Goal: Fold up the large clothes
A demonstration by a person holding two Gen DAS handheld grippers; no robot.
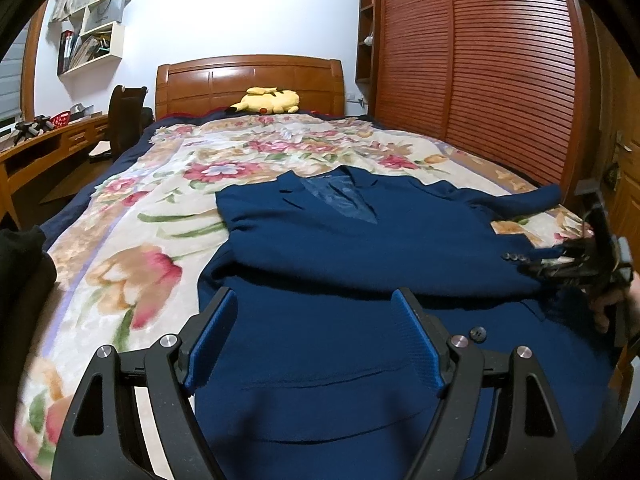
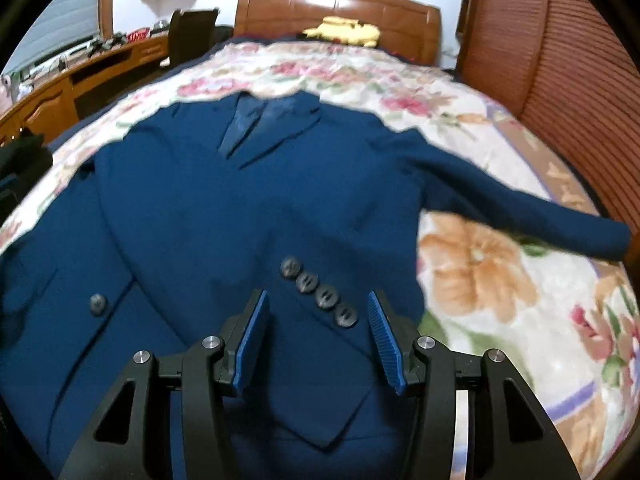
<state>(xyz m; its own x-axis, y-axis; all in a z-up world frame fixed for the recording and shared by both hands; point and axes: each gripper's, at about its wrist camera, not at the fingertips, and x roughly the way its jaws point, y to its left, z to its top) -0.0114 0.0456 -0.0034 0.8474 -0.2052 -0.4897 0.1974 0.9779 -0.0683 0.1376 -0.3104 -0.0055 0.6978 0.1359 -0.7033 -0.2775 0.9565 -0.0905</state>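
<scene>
A dark blue suit jacket (image 1: pixel 340 248) lies face up on the floral bedspread (image 1: pixel 132 216), collar toward the headboard. One sleeve is folded across the chest, its cuff with several grey buttons (image 2: pixel 320 292) just ahead of my right gripper (image 2: pixel 316 300). The other sleeve (image 2: pixel 520 208) stretches out to the right over the bedspread (image 2: pixel 500 272). My left gripper (image 1: pixel 316 300) is open and empty above the jacket's lower front. My right gripper is open and empty over the cuff; it also shows at the right edge of the left wrist view (image 1: pixel 576 264).
A yellow plush toy (image 1: pixel 266 101) lies by the wooden headboard (image 1: pixel 248 80). A slatted wooden wardrobe (image 1: pixel 480 72) stands along the right of the bed. A wooden desk (image 1: pixel 48 144) and a dark chair (image 1: pixel 126 116) stand on the left, with wall shelves (image 1: pixel 92 32) above.
</scene>
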